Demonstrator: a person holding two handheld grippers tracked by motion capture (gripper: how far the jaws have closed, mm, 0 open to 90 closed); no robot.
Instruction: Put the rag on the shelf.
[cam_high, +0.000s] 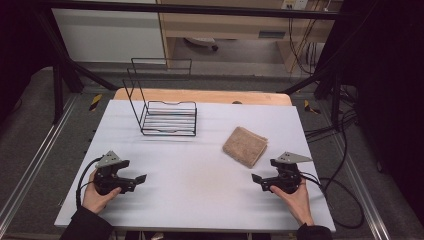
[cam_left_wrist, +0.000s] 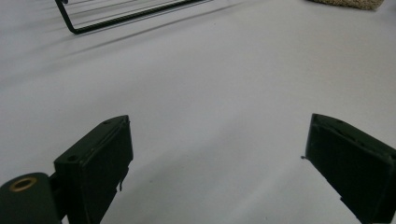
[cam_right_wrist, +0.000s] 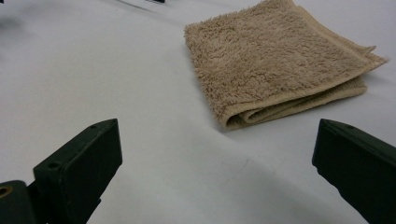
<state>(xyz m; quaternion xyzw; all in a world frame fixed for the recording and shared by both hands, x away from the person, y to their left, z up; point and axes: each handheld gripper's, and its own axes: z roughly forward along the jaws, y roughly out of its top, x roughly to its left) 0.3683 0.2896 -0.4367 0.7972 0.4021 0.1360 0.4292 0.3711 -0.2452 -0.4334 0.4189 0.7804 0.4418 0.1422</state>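
Observation:
A folded tan towel (cam_high: 245, 146) lies flat on the white table, right of centre; it fills the upper right of the right gripper view as the towel (cam_right_wrist: 275, 60). A black wire rack (cam_high: 167, 116) stands at the back left of the table, and its lower bar, the rack (cam_left_wrist: 121, 17), crosses the top of the left gripper view. My left gripper (cam_high: 141, 178) rests low at the front left, open, nothing between its jaws (cam_left_wrist: 217, 163). My right gripper (cam_high: 256, 178) sits at the front right, open and empty (cam_right_wrist: 217, 163), a short way in front of the towel.
The white table (cam_high: 200, 185) has a wooden strip (cam_high: 200, 96) along its far edge. Black frame bars (cam_high: 65, 65) rise at both back corners. Cables (cam_high: 340, 200) trail off the right side. A person's hands hold both grippers near the front edge.

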